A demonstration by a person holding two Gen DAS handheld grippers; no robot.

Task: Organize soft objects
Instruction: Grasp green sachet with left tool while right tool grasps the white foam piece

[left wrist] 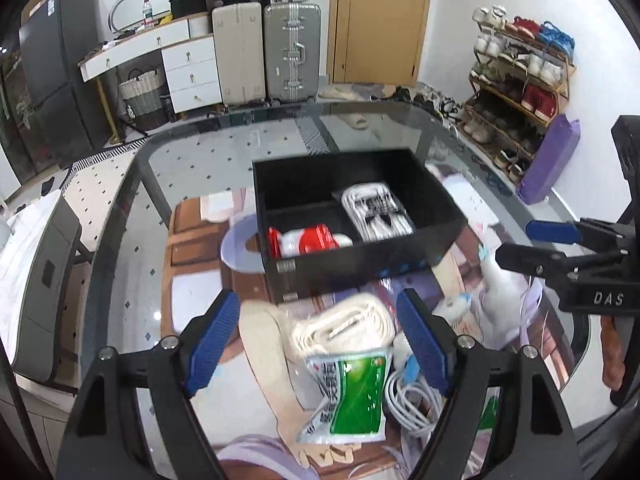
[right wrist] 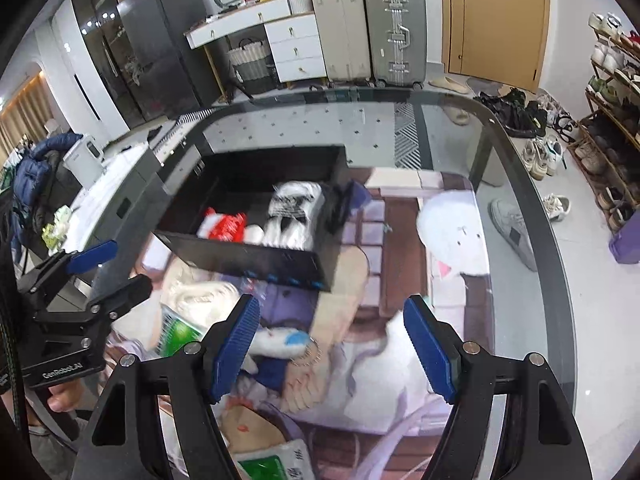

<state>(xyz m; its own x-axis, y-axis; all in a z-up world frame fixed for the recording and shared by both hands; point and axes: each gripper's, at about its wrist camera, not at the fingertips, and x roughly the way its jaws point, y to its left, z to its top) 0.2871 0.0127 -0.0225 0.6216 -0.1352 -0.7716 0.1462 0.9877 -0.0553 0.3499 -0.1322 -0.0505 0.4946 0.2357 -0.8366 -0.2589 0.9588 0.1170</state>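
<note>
Left hand-held gripper [left wrist: 320,344] wide, empty.

From where I sit the room reads bright and evenly lit, with soft daylight-like light and hardly any hard shadows. Both views bend strongly at the rim, where black corners close in and the door [left wrist: 380,20] and the suitcases [right wrist: 368,28] lean. The glass table [left wrist: 120,240] throws pale reflections and a milky sheen across its far half. My left view is fairly sharp on the black box [left wrist: 360,256], softer on the green packet [left wrist: 352,396] close to the lens. My right view is smeared: the box [right wrist: 248,252] and its contents streak sideways, probably motion blur, and the mat print [right wrist: 360,360] is mushy.
</note>
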